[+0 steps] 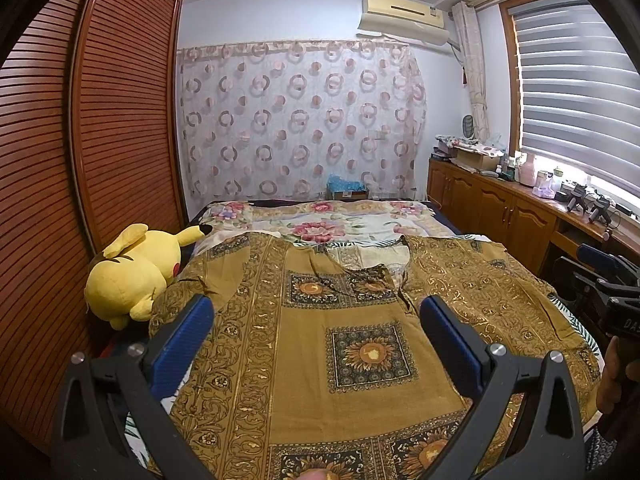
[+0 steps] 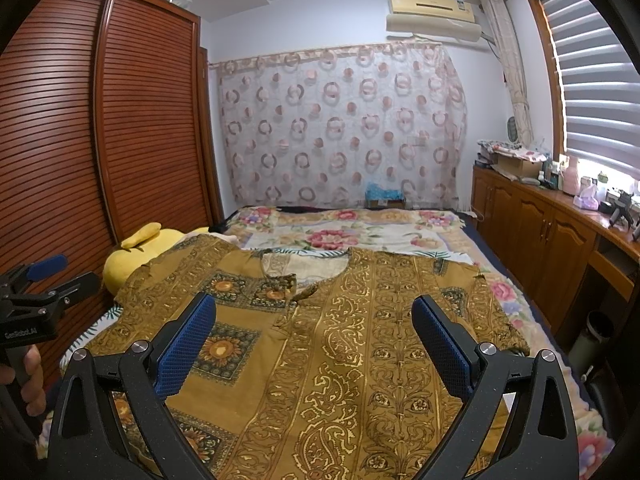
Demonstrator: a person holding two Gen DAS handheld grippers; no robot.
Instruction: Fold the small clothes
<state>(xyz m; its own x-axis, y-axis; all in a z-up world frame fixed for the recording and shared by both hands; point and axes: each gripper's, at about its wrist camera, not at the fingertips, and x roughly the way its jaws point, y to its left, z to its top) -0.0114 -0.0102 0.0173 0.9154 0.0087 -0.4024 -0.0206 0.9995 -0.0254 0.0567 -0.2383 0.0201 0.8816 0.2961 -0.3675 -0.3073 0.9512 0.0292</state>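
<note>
- Left wrist view: a mustard-gold patterned shirt [image 1: 360, 320] lay spread flat on the bed [image 1: 340, 220], front up, neckline toward the far end.
- Left gripper [image 1: 316, 320] hovered above the shirt's middle, jaws wide apart, nothing between them; no contact with the cloth that I could make out.
- Yellow plush toy [image 1: 132, 268] lay just beside the shirt's left sleeve, which appeared to ride up against it.
- Right wrist view: right gripper [image 2: 314, 316] was likewise spread wide and empty, above the shirt's right half. Its pads [image 2: 188, 344] were blue and textured.
- The left tool showed at the left edge of this view, with fingers of the holding hand [image 2: 30, 376] around the handle.
- The shirt covered the near half of the bed; the floral bedcover [image 2: 340, 236] showed bare beyond the collar.
- Judged handling: thin, light woven cloth, limp, no stiffness; likely to sag and crease once lifted, and to drag on the bedcover rather than slide.
- Nothing fragile, though the open neck slit [image 2: 296, 300] could gape or twist.
- Judged best hold: pinch at a shoulder seam and the hem corner on the same side, one tool each, so the edge stays taut through the fold.
- Risk: the sleeve snagging on the plush toy.
</note>
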